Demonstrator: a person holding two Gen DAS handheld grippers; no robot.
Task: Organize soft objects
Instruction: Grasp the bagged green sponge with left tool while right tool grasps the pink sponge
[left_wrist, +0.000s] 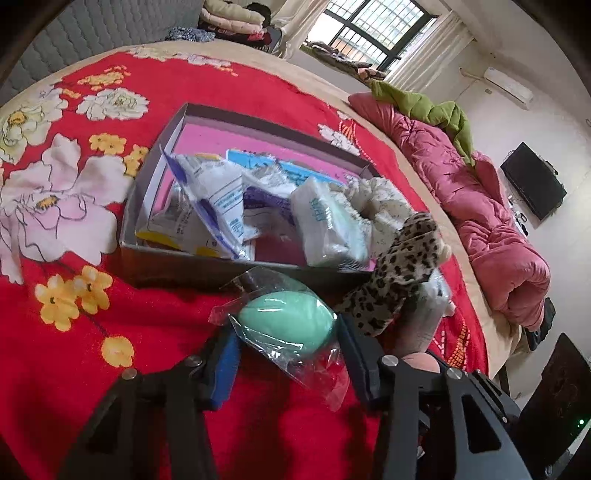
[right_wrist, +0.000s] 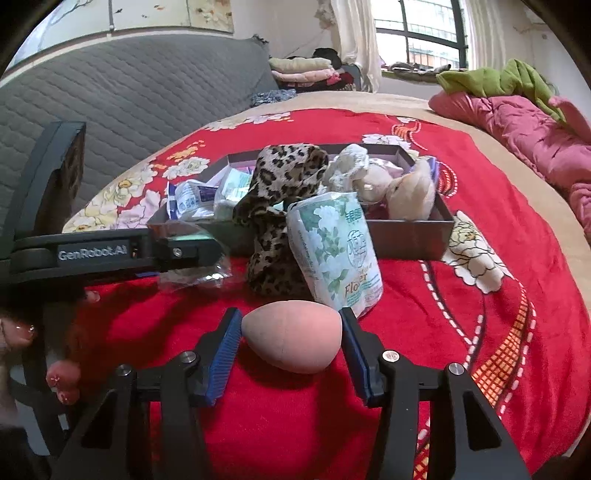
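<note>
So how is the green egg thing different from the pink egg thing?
The green egg sponge is mint green and sealed in a clear plastic bag; the pink egg sponge is peachy pink and bare. The green one sits between the left gripper fingers, the pink one between the right gripper fingers. Both are egg-shaped, lie on the red flowered blanket, and sit in front of the box.

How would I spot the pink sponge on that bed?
Start at the red flowered blanket and find the shallow box of soft things. Nearer than it, by the flower-printed tissue pack, lies the pink sponge between the right gripper pads. It alone is bare, egg-shaped and unwrapped.
</note>
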